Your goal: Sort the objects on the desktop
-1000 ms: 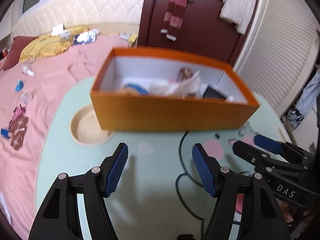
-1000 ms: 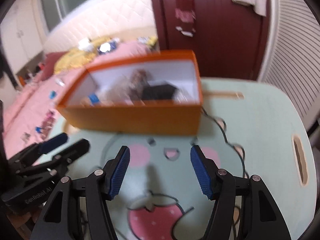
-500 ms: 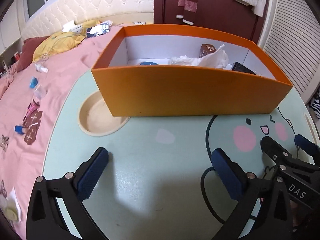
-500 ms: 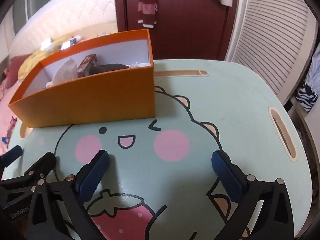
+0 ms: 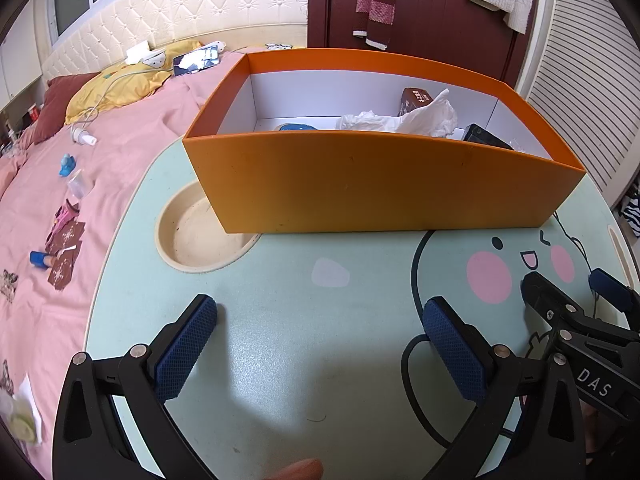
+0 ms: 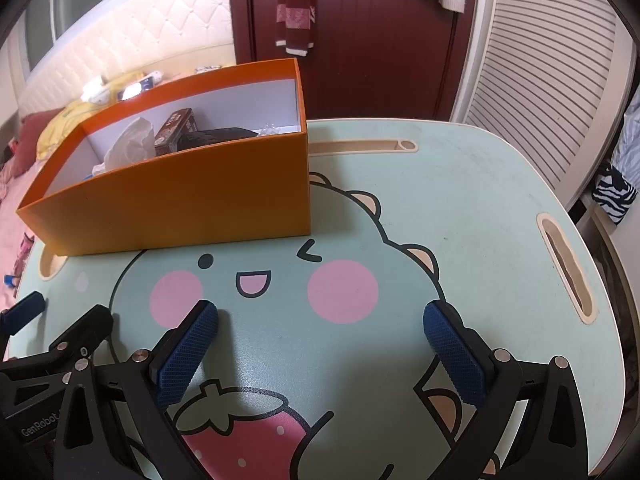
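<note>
An orange box stands on the mint green lap table, also in the right wrist view. Inside it lie crumpled white tissue, a brown tin, a black item and a blue item. My left gripper is open and empty, low over the table in front of the box. My right gripper is open and empty over the cartoon face, right of the left gripper.
A round cup recess sits in the table at the box's left corner. A slot runs along the table's right edge. A pink bed with small scattered items lies to the left. A dark door stands behind.
Both grippers have opened wide from a narrower gap and drawn back and down from the box. The views have steadied.
</note>
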Demonstrator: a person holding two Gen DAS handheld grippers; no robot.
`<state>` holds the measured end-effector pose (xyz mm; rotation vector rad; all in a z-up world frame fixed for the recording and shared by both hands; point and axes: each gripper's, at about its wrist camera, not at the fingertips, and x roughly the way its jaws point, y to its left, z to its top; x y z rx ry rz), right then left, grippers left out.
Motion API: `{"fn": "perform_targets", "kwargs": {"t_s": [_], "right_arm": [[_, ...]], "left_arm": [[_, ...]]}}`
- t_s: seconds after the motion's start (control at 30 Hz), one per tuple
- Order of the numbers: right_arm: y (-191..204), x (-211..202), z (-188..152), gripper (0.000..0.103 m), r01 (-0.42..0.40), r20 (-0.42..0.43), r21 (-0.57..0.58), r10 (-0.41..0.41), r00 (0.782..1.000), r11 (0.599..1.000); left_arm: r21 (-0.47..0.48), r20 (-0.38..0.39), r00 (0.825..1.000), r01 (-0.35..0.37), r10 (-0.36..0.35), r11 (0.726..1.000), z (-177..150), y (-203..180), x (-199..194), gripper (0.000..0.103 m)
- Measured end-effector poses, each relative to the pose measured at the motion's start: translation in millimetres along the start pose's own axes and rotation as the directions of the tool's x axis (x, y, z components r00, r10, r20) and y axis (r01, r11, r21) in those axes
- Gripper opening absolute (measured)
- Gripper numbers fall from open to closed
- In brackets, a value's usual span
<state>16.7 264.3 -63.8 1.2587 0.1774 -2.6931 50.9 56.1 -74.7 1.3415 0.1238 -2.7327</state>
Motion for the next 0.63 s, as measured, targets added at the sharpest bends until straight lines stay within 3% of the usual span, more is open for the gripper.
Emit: {"fn": "perform_targets", "kwargs": {"t_s": [0.63], "right_arm": [[0.3,3.4,2.3,0.103,-0.001,0.000,0.001,0.001,1.000,1.000]], "left_arm": [[0.002,0.000,1.000,0.001,-0.001,1.000,0.3,3.4,2.5,0.103]]}}
